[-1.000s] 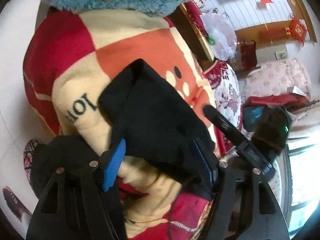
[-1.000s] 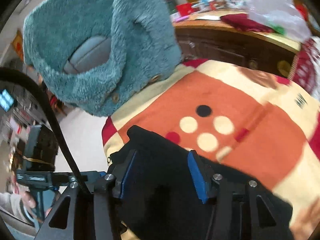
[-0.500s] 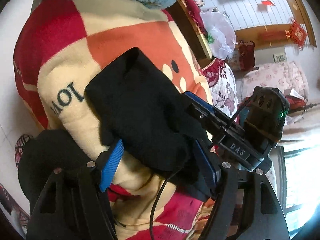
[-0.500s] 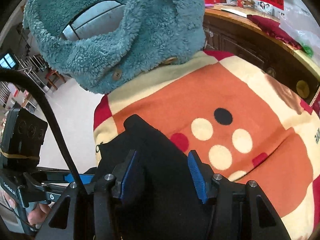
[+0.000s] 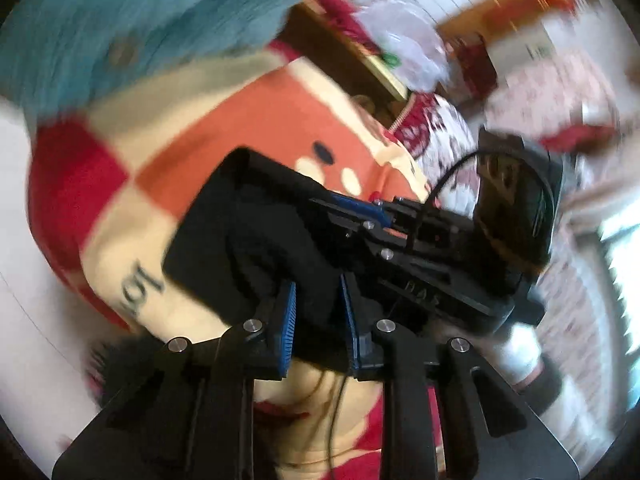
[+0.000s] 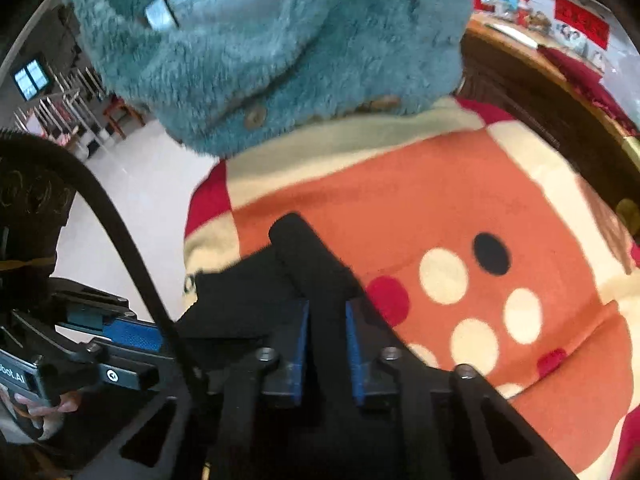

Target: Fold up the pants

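Observation:
The black pants [image 5: 244,232] lie folded in a thick bundle on a red, orange and cream blanket [image 5: 120,184]. My left gripper [image 5: 318,300] is shut on the near edge of the pants. My right gripper [image 6: 326,332] is shut on another part of the same black pants [image 6: 308,256]. The right gripper also shows in the left wrist view [image 5: 360,216], reaching in from the right over the bundle. The left gripper shows at the lower left of the right wrist view [image 6: 132,334].
A teal fleece jacket [image 6: 280,40] lies on the far end of the blanket [image 6: 460,208], just beyond the pants. A dark wooden cabinet [image 6: 540,96] stands behind on the right. White floor [image 6: 132,184] lies to the left.
Both grippers have closed from open onto the black pants. The right gripper has moved in across the bundle toward the left one. The left wrist view is blurred by motion.

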Motion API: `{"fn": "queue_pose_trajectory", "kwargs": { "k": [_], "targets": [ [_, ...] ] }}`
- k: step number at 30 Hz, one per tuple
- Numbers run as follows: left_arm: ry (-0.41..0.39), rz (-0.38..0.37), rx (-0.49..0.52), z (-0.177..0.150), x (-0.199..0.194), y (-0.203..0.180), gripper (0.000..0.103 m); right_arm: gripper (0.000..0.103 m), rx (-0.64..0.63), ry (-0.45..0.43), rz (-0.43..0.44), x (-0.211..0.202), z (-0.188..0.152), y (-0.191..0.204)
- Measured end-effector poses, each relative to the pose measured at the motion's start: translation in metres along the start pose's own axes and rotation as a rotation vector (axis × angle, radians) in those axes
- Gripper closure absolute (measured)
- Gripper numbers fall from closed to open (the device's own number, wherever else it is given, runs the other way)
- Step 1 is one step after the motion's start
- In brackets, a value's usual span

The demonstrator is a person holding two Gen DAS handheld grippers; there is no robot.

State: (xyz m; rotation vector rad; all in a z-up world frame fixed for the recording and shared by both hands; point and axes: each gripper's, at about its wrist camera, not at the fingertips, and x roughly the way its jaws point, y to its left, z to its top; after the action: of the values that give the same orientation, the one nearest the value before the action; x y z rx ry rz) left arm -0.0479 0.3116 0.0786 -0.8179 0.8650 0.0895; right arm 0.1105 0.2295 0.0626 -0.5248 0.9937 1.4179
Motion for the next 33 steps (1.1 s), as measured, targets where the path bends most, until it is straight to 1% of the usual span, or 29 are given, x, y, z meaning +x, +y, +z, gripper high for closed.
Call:
{"fn": "queue_pose_trajectory", "kwargs": {
  "k": [1,3,5,7,8,9,10,11,13,14,16,18,20,21,22,23,24,25,27,28,29,30,31,32,33],
  "targets": [
    [-0.022,0.015,0.053,0.002,-0.006,-0.008,0.084,0.090,0.014,-0.023,0.000,-0.006,0.002,-0.002],
    [-0.052,0.043,0.111,0.005,-0.010,-0.013,0.085,0.091,0.036,-0.054,-0.004,-0.014,0.005,-0.004],
    [-0.053,0.076,0.112,0.010,-0.008,-0.007,0.086,0.092,0.071,-0.086,0.000,-0.017,0.009,-0.006],
    [-0.039,0.131,0.088,0.013,-0.003,0.007,0.086,0.092,0.120,-0.108,0.021,-0.013,0.010,-0.007],
    [-0.052,0.199,0.087,0.012,-0.004,0.014,0.086,0.092,0.134,-0.115,0.024,-0.010,0.010,-0.007],
    [-0.076,0.294,0.089,0.012,-0.004,0.020,0.086,0.092,0.150,-0.125,0.016,-0.003,0.009,-0.006],
    [-0.093,0.366,0.085,0.011,-0.006,0.030,0.086,0.092,0.168,-0.127,0.015,0.004,0.007,-0.007],
    [-0.087,0.363,0.064,0.011,-0.009,0.038,0.086,0.092,0.210,-0.109,0.014,0.017,0.003,-0.011],
    [-0.075,0.294,-0.006,0.009,-0.016,0.055,0.086,0.091,0.258,-0.075,0.003,0.027,-0.001,-0.015],
    [-0.079,0.281,-0.017,0.008,-0.019,0.058,0.086,0.091,0.260,-0.090,0.014,0.022,-0.001,-0.015],
    [-0.090,0.275,0.005,0.006,-0.023,0.054,0.086,0.091,0.257,-0.124,0.014,0.004,-0.002,-0.013],
    [-0.094,0.259,0.027,0.005,-0.024,0.045,0.086,0.090,0.248,-0.145,-0.007,-0.021,-0.006,-0.010],
    [-0.082,0.214,0.051,0.001,-0.021,0.033,0.086,0.087,0.242,-0.181,-0.020,-0.047,-0.018,-0.009],
    [-0.076,0.202,0.059,0.000,-0.021,0.025,0.086,0.083,0.252,-0.202,-0.036,-0.063,-0.029,-0.010],
    [-0.066,0.188,0.073,-0.002,-0.017,0.017,0.086,0.073,0.263,-0.213,-0.048,-0.074,-0.038,-0.011],
    [-0.059,0.186,0.086,-0.003,-0.014,0.009,0.084,0.068,0.292,-0.229,-0.065,-0.089,-0.051,-0.013],
    [-0.053,0.188,0.102,-0.004,-0.009,0.002,0.080,0.061,0.319,-0.242,-0.075,-0.101,-0.063,-0.014],
    [-0.039,0.186,0.121,-0.008,-0.003,-0.005,0.078,0.061,0.357,-0.265,-0.083,-0.118,-0.081,-0.016],
    [-0.010,0.165,0.124,-0.011,0.006,-0.016,0.065,0.061,0.435,-0.289,-0.110,-0.142,-0.116,-0.017],
    [0.018,0.131,0.117,-0.015,0.013,-0.021,0.063,0.061,0.476,-0.293,-0.122,-0.151,-0.136,-0.018],
    [0.033,0.113,0.113,-0.017,0.016,-0.024,0.059,0.061,0.514,-0.296,-0.132,-0.156,-0.153,-0.019],
    [0.051,0.096,0.110,-0.021,0.021,-0.029,0.057,0.061,0.554,-0.299,-0.136,-0.162,-0.170,-0.019],
    [0.068,0.085,0.109,-0.025,0.025,-0.034,0.057,0.061,0.611,-0.306,-0.136,-0.167,-0.195,-0.019],
    [0.080,0.078,0.112,-0.029,0.027,-0.038,0.056,0.061,0.639,-0.310,-0.155,-0.171,-0.210,-0.017],
    [0.098,0.066,0.113,-0.033,0.033,-0.043,0.052,0.061,0.658,-0.301,-0.216,-0.174,-0.230,-0.012]
  ]
}}
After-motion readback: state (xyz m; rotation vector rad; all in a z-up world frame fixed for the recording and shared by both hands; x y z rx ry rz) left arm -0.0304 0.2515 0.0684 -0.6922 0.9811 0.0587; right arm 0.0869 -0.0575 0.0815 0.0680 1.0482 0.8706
